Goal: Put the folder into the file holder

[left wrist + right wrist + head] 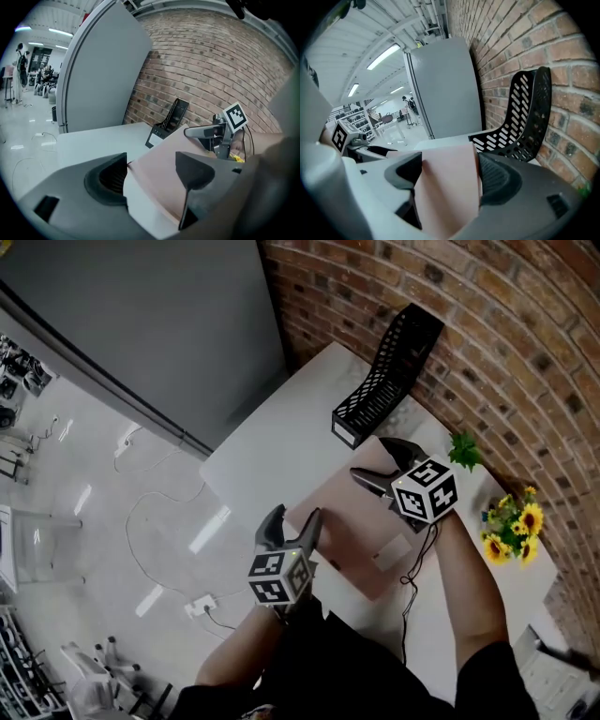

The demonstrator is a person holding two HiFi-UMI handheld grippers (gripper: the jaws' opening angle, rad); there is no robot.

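Observation:
A pale pink folder [352, 526] lies across the white table [272, 446]; in the left gripper view the folder [164, 159] slopes up toward the right gripper. The black mesh file holder [384, 381] stands against the brick wall just beyond it, and it holds nothing. My left gripper [292, 519] is at the folder's near-left corner, jaws wide apart, with that corner [133, 164] between them. At the far corner, my right gripper [370, 457] is open too. The folder's face [447, 187] fills its gap [450, 173]. The holder [520, 126] is close on its right.
The brick wall [487, 324] runs along the table's far side. Sunflowers [514, 521] and a small green plant [462, 449] sit at the right of the table. A grey partition [141, 324] stands beyond the left edge, and below it are cables and a power strip [202, 606] on the floor.

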